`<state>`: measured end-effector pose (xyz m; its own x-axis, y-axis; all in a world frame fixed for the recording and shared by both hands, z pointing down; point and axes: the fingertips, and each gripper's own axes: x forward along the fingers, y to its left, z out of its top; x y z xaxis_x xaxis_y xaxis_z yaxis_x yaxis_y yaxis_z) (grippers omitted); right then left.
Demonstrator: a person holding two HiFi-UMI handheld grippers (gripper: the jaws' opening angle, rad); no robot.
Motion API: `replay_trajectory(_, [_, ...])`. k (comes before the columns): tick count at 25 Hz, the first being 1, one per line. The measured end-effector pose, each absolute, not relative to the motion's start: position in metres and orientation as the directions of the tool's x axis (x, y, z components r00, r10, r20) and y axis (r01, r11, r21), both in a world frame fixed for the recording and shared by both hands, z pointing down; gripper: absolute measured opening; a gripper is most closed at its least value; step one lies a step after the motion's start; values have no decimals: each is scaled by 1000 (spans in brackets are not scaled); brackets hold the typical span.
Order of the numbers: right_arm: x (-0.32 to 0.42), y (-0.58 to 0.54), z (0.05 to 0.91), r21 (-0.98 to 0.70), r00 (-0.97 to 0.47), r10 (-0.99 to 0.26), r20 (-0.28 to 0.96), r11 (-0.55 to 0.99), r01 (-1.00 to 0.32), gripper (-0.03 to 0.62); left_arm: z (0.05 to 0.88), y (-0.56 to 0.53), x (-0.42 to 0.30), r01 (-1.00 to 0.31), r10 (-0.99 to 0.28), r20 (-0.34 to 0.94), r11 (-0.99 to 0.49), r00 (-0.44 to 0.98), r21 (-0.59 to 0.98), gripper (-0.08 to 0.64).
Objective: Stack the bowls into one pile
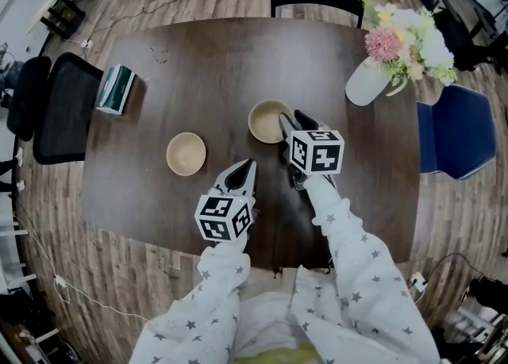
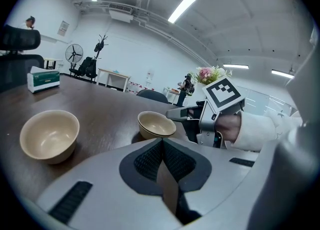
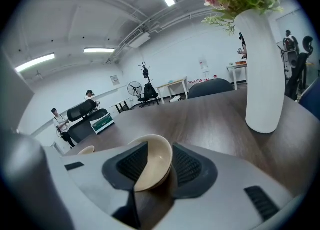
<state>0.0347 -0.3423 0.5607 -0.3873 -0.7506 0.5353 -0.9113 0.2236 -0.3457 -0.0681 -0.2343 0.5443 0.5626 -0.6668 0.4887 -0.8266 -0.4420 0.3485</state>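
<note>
Both arms, in star-print sleeves (image 1: pixel 361 267), reach forward side by side, each gripper tilted downward. The left gripper (image 1: pixel 250 163) has its jaws pressed together with nothing between them. The right gripper (image 1: pixel 290 116), slightly farther ahead, has its jaws apart. The rim of a bowl (image 3: pixel 152 166) stands between them, unpressed.

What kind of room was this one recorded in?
Probably an open office or lab: a dark meeting table ringed by office chairs, strip lights on a high ceiling, and desks along the far wall.
</note>
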Motion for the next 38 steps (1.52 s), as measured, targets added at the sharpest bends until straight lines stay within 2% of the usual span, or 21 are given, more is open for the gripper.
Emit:
replay_trajectory(10, [46,-319,547,-359,-394,-758,520,225,-906,135,526,-214,-67,-846,-711,460,-419,532,331,25])
replay_trajectory(14, [41,-305,534,-345,-420,-760,496,271,-899,63,515,-204,-72,-858,-734,447,-402,510,319,25])
replay_trajectory(18, [29,-289,518,-375,-485,-755,441,335,-864,44,502,-191,-75,-874,-769,422,-380,480,302,25])
replay_trajectory(27, [-28,-245,497,-499,-701,-629,336,512,-699,33,488,-155,-98,-910,-830,391,-304,398,281,25])
replay_trajectory(38, [-77,-229,492,-541,-779,-547,305,574,-615,33,485,-133,-146,-943,-872,396,-188,289,274,25])
